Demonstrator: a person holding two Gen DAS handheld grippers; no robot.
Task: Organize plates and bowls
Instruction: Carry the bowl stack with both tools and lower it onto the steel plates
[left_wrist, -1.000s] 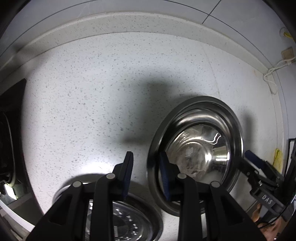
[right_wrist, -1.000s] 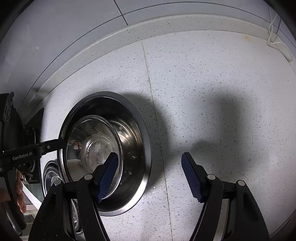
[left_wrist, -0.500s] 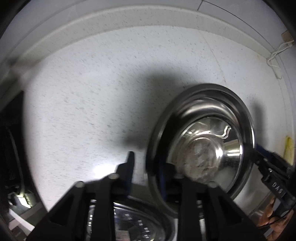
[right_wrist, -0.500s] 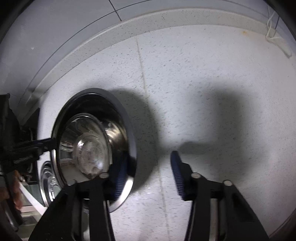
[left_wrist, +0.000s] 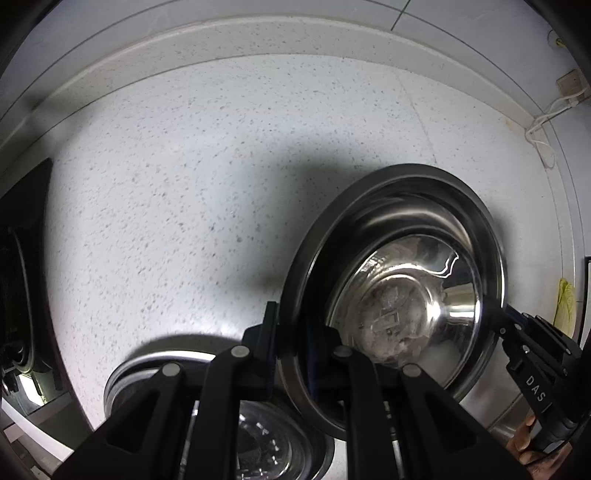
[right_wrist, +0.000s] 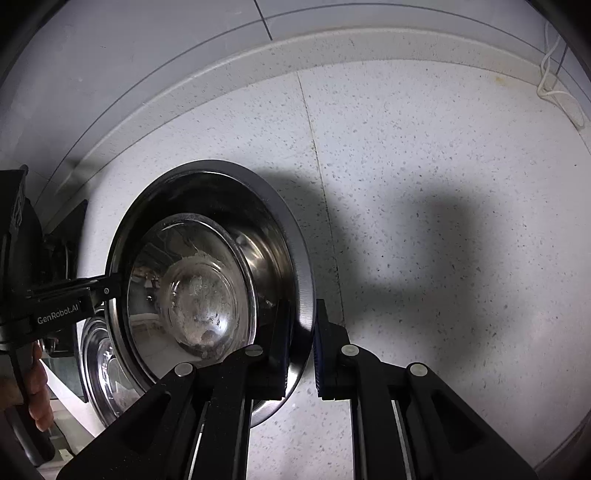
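Observation:
A large steel bowl (left_wrist: 399, 295) is held tilted above the speckled counter, its wide rim pinched from both sides. My left gripper (left_wrist: 291, 354) is shut on its left rim. My right gripper (right_wrist: 301, 343) is shut on its right rim, and it shows in the left wrist view (left_wrist: 524, 354) at the bowl's far edge. The bowl (right_wrist: 207, 280) has a smaller shiny bowl nested inside. A second steel bowl (left_wrist: 258, 443) sits on the counter below my left gripper, and it also shows in the right wrist view (right_wrist: 99, 369).
The white speckled counter (left_wrist: 184, 184) runs to a raised back edge and tiled wall. A black stove (left_wrist: 22, 295) lies at the left. A white cable (right_wrist: 557, 92) hangs at the back right corner. A yellow cloth (left_wrist: 565, 306) lies at the far right.
Both grippers closed onto the large bowl's rim, the right one from wide open. The bowl rose off the counter and tilted.

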